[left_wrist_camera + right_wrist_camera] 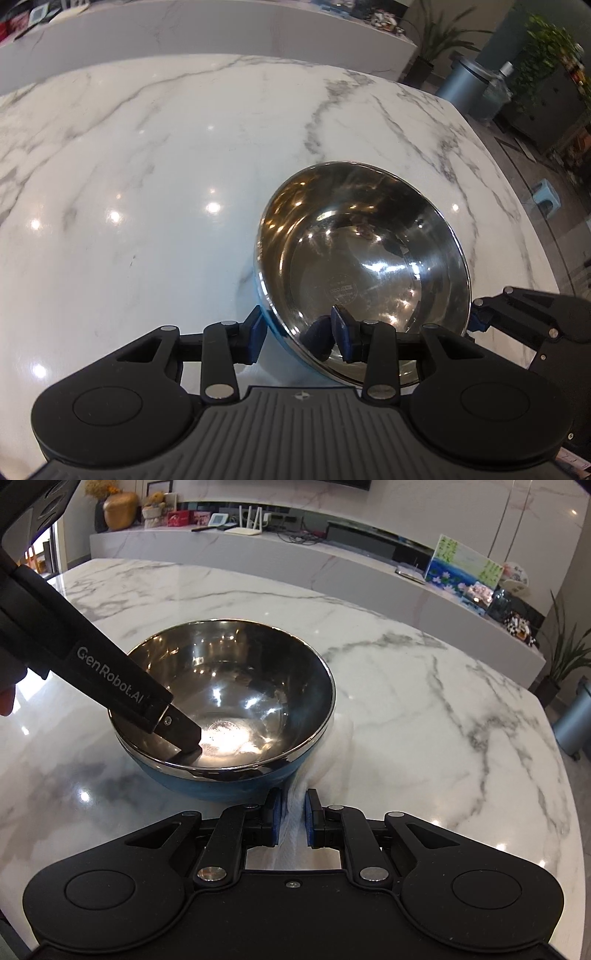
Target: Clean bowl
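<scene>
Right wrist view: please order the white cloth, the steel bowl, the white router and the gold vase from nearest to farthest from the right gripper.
1. White cloth, between the right gripper fingers.
2. Steel bowl, just ahead, left.
3 and 4. White router and gold vase, both on the far counter; too close to rank.

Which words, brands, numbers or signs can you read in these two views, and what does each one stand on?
"GenRobot.AI": white lettering on the black body of the left gripper, seen in the right wrist view.
Round stamped mark on the inner bottom of the steel bowl with the blue outside: too small and blurred to read.
Red boxes and the painted glass panel on the far shelf: any text is too small to read.
</scene>
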Motion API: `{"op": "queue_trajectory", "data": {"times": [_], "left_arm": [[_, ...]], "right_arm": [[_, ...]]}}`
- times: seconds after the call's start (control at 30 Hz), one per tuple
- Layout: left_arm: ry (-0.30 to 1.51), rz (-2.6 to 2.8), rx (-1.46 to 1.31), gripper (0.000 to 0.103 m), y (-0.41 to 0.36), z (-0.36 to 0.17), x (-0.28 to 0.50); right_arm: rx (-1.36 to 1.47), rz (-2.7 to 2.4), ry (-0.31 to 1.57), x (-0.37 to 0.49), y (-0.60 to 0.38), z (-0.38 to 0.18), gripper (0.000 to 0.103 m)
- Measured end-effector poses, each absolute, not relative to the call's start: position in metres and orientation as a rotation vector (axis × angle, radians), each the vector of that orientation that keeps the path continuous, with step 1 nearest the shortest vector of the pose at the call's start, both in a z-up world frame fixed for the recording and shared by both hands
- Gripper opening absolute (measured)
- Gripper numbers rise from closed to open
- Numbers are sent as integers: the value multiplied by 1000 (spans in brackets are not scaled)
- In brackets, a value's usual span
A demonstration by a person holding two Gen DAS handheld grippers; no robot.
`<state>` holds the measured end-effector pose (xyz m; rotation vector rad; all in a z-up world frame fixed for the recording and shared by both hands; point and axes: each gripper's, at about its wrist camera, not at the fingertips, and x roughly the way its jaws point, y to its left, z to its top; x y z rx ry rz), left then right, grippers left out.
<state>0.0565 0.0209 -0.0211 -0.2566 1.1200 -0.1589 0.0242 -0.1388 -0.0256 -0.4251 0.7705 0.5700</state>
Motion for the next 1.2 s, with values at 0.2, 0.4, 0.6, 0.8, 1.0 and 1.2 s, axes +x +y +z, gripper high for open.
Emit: {"op": "queue_trajectory", "data": {"times": [0.2,0.4,0.6,0.8,1.0,1.2], "left_arm": [[1154,-155,-292,54,21,-23,53],[1134,-184,-254,44,16,-23,54],[1109,-184,-235,37,17,-21,57],[1067,-150,-201,26,20,-17,60],[1051,-135,-177,25,19,-15,61],[1048,-135,-192,25,21,-16,62]], "right_arm": [[-429,569,771,23,-140,-26,11],[-433,568,769,23,-140,-25,11],[-436,558,758,22,-142,-21,11],[-408,530,708,23,-150,-9,11],[-389,524,678,23,-156,-1,11],[-423,556,730,21,-147,-12,11]]}}
